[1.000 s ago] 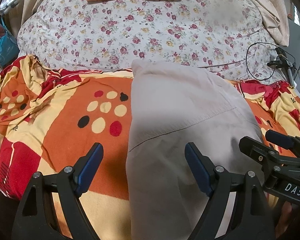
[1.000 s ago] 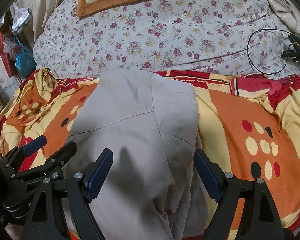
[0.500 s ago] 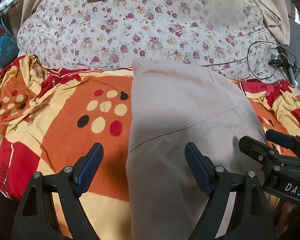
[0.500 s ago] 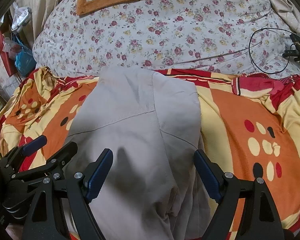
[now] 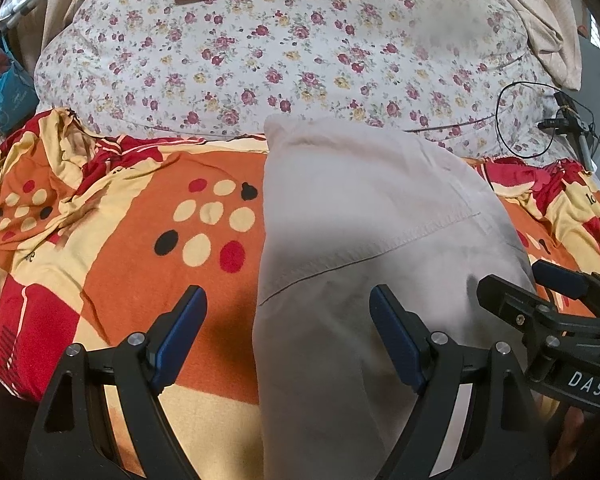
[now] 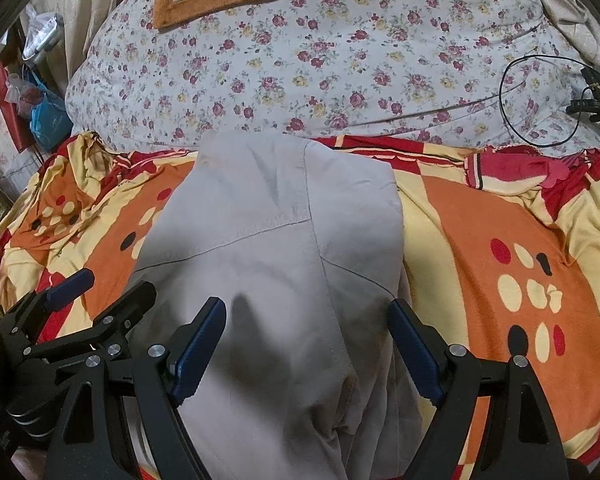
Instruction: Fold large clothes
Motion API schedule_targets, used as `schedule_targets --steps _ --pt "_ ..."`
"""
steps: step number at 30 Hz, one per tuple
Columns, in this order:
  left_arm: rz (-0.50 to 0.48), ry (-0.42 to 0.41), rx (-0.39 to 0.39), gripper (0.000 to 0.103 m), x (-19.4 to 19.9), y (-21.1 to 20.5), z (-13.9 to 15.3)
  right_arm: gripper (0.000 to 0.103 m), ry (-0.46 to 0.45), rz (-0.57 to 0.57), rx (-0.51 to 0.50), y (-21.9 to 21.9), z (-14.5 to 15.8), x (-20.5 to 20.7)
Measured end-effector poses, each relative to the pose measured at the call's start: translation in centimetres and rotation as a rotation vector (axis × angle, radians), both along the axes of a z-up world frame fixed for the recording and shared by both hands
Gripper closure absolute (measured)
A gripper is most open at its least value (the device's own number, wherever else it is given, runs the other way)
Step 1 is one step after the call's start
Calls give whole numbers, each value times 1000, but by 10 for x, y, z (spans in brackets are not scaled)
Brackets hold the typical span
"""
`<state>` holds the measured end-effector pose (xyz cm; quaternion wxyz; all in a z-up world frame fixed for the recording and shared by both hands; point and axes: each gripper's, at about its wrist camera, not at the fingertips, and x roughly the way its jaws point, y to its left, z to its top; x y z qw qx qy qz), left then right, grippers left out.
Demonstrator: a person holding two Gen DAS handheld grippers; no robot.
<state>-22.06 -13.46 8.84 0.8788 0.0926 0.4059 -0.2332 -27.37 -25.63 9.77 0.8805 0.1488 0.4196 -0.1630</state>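
Left wrist view: the left gripper (image 5: 288,340) hovers over a bed, its two blue-padded fingers (image 5: 180,332) spread wide with nothing between the pads. A pale grey garment (image 5: 360,240), already folded into a long narrow strip, lies on an orange, red and cream blanket (image 5: 120,240) and runs from 6 o'clock up to 12 o'clock, where its far end meets a floral quilt (image 5: 280,52). The garment's left edge passes between the fingers; the right finger hangs over the cloth, the left one over bare blanket. The right gripper (image 5: 548,292) shows at 3 o'clock, just beside the garment's right edge.

Right wrist view: the right gripper (image 6: 308,352) also stands wide open and grips nothing. Both its fingers (image 6: 200,344) hang above the garment (image 6: 280,240), which fills the centre from 6 o'clock to 12 o'clock, with a stitched seam crossing it. The left gripper (image 6: 80,296) sits at 9 o'clock by the left edge. A looped black cable (image 6: 540,100) lies on the quilt at 2 o'clock, well apart from the cloth.

The next step is probably folding the strip end over end. To do it well, each gripper should pinch all layers at the near corners, one per side, lift together and level, carry the near end towards 12 o'clock, and line up the edges before letting go.
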Motion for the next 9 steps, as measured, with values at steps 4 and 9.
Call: schedule_targets --steps 4,9 --pt "4 -8 1 19 0 1 1 19 -1 0 -1 0 0 0" --pt "4 -27 -8 19 3 4 5 19 0 -1 -1 0 0 0"
